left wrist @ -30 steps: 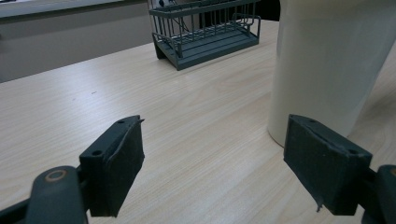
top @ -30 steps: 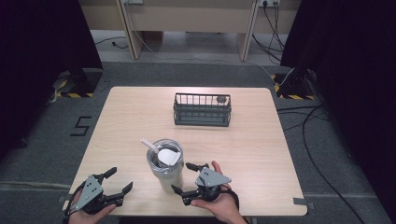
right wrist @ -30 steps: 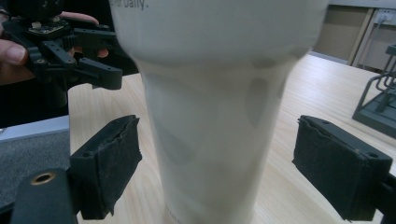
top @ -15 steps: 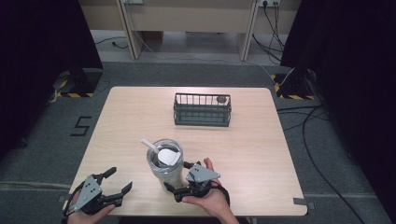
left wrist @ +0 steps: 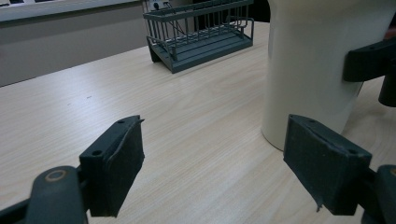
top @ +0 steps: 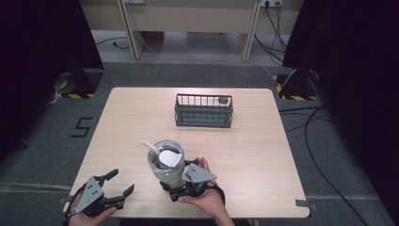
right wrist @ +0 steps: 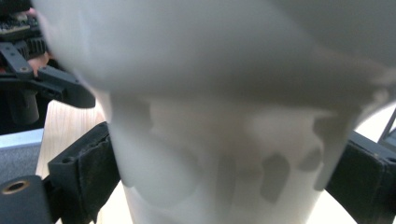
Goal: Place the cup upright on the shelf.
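The left gripper (top: 113, 188), black with a grey three-cornered plate, rests near the front left corner of the wooden desk, its jaws spread wide. The right gripper (top: 176, 181), held in the person's right hand (top: 207, 200) at the front edge, points left, jaws closed against something.

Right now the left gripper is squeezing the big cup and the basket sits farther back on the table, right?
Not quite: the right gripper is closed around the cup, as the high view shows. The left gripper is open beside it. The basket does sit farther back.
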`<state>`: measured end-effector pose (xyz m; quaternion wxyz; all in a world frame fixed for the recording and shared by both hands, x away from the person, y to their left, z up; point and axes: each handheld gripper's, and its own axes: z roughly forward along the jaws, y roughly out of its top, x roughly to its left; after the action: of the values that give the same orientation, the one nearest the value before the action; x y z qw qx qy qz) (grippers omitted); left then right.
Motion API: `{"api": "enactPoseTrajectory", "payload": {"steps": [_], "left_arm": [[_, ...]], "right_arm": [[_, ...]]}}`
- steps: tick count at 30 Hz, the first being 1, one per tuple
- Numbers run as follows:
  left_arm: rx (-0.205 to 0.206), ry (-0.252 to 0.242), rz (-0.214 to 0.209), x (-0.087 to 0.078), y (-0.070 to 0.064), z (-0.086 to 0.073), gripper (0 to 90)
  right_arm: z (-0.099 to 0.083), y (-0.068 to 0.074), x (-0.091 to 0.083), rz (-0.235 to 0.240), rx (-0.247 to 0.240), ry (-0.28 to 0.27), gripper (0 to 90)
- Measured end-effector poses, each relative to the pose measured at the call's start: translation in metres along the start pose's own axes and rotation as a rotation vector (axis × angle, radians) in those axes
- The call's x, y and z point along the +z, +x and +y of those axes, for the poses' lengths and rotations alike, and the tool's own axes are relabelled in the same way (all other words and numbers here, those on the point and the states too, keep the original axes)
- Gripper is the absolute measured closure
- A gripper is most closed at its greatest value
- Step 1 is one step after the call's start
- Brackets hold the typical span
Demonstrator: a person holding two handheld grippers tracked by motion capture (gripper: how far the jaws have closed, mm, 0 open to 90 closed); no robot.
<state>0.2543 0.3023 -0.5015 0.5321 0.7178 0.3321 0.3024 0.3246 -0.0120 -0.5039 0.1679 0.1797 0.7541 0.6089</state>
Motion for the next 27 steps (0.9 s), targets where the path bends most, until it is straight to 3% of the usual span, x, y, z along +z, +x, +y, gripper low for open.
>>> {"api": "enactPoseTrajectory", "payload": {"steps": [8,15,19,21,27], "left_arm": [[-0.002,0.003,-0.003,0.001,0.0008,-0.0011,19.7],[0.0,0.004,-0.009,0.001,0.0002,-0.0009,19.9],[-0.003,0.005,-0.009,0.0016,0.0002,-0.0013,20.0],[-0.002,0.003,-0.01,0.0016,0.0002,-0.0013,20.0],[-0.001,0.0,-0.007,0.0006,0.0006,-0.0005,20.2]], "right_arm": [[0.0013,-0.0009,0.0068,0.007,-0.002,-0.024,9.1],[-0.0024,0.0012,0.0066,-0.003,0.028,-0.063,10.0],[-0.0022,0.0018,0.0065,-0.012,0.021,-0.066,10.0],[-0.0021,0.0019,0.0065,0.0,0.044,-0.068,10.0],[-0.001,0.0017,0.0084,-0.003,0.053,-0.074,10.0]]}}
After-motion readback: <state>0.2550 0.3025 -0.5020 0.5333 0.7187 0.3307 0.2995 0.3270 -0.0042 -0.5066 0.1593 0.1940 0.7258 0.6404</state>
